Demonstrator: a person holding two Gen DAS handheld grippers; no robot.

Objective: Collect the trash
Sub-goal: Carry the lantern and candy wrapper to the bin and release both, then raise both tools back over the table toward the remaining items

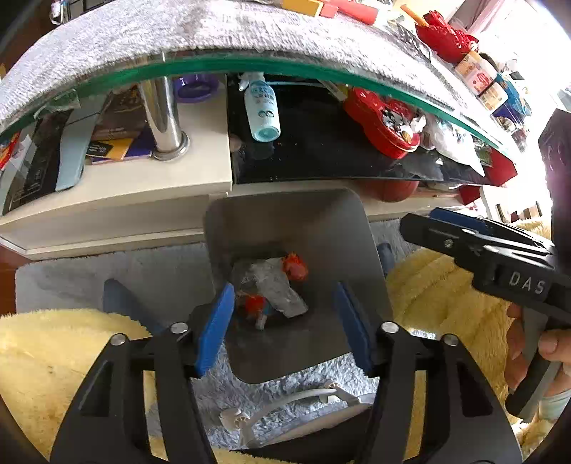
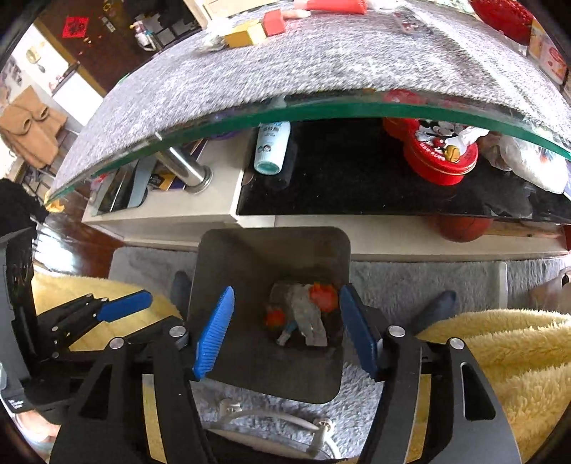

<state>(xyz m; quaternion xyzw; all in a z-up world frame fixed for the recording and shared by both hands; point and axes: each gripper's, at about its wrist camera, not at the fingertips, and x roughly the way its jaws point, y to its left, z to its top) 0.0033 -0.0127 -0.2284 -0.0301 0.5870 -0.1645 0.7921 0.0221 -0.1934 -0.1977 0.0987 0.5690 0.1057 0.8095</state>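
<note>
A grey square trash bin [image 1: 332, 228] stands on the rug in front of the coffee table; it also shows in the right wrist view [image 2: 249, 257]. At its bottom lie crumpled trash [image 1: 274, 289]: clear wrapper, orange-red scraps and a small white piece, also in the right wrist view [image 2: 307, 314]. My left gripper [image 1: 285, 328] hangs open and empty above the bin mouth. My right gripper [image 2: 285, 328] is open and empty above the bin too. The right gripper shows in the left view [image 1: 446, 228] at the right; the left one shows in the right view [image 2: 121, 307] at the left.
A glass-topped coffee table [image 1: 249, 66] with a grey cloth holds red and yellow boxes [image 2: 257, 30]. Its lower shelf carries a blue bottle [image 1: 262, 107], a red tin [image 1: 382, 123] and books [image 1: 117, 135]. Yellow fleece [image 1: 439, 296] flanks the bin. A white cable [image 1: 285, 403] lies on the rug.
</note>
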